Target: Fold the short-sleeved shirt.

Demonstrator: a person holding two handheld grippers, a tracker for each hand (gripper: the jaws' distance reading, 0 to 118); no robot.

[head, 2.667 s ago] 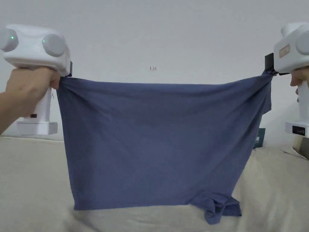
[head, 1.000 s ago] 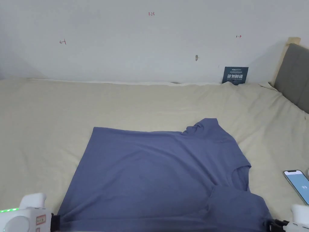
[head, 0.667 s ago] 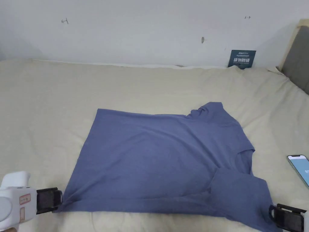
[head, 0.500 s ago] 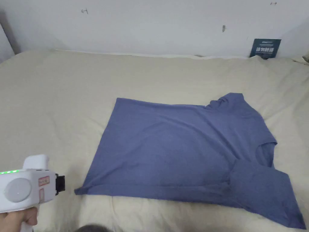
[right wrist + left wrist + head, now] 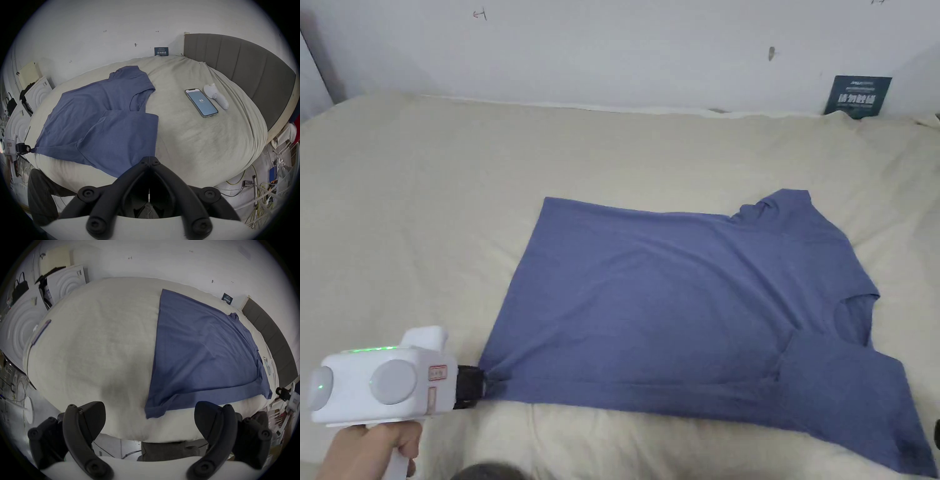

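A phone (image 5: 201, 102) with a lit screen lies on the bed (image 5: 412, 206) to the right of the shirt, and a white handheld device (image 5: 215, 96) lies just beside it; both are well apart from the cloth. A small dark card (image 5: 857, 95) leans against the white wall at the far edge of the bed, and a grey padded headboard (image 5: 240, 68) runs along the right side. Nothing lies on the shirt itself.

The left hand-held gripper (image 5: 470, 387) is held low at the near left of the bed by a hand (image 5: 365, 451) wrapped round its white grip, pointing toward the shirt's near left hem corner. In the left gripper view its jaws stand wide apart with nothing between them, the corner lying just ahead. The right hand-held gripper (image 5: 150, 160) sits at the near right, jaws closed together tip to tip; whether any cloth is caught between them I cannot tell, though the tips sit right at the near sleeve's edge.

The short-sleeved shirt (image 5: 681, 312) is a soft blue knit, spread flat across the cream, lightly rumpled bed cover, hem to the left and collar to the right. The near sleeve is folded over the body, forming a squarish flap.
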